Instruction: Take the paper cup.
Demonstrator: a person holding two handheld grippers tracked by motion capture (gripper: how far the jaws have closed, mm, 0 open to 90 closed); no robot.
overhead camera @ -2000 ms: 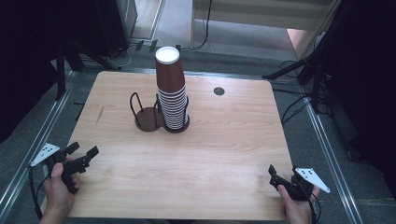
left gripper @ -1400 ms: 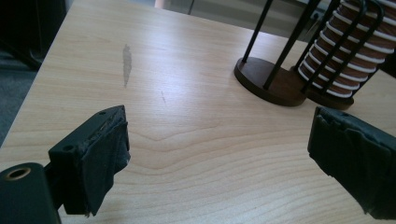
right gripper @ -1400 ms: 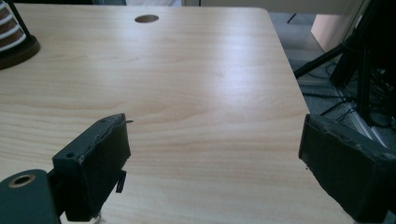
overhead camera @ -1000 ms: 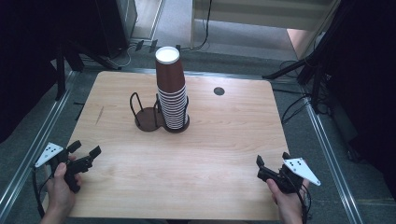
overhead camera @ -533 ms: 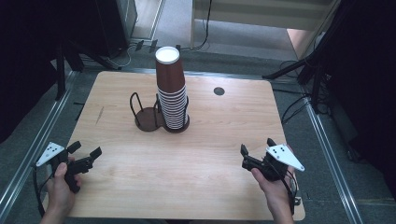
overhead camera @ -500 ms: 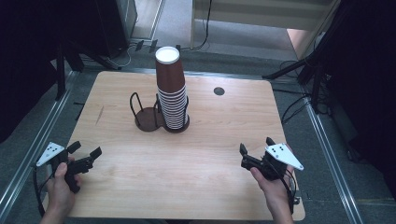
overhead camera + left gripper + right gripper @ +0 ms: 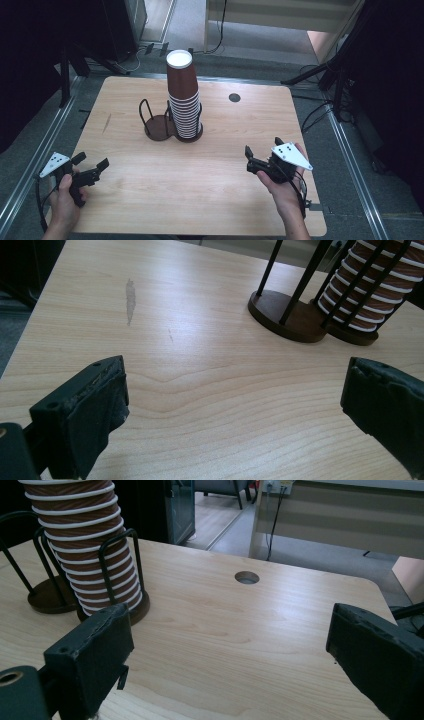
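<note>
Tall stack of brown paper cups (image 7: 182,95), upside down with white rims showing as rings, standing in a dark wire cup holder (image 7: 189,131) near the middle of the far half of the tabletop (image 7: 215,190). Second wire holder (image 7: 156,124) touching it on the left, nothing in it. Round cable hole (image 7: 234,97) off to the right of the stack. Left gripper (image 7: 92,170) near the front left corner, fingers released and spread wide after just opening, only bare wood between them. Right gripper (image 7: 248,159) at the front right, raised over the tabletop, aimed toward the cups, fingers likewise released, nothing grasped. Both well apart from the stack.
</note>
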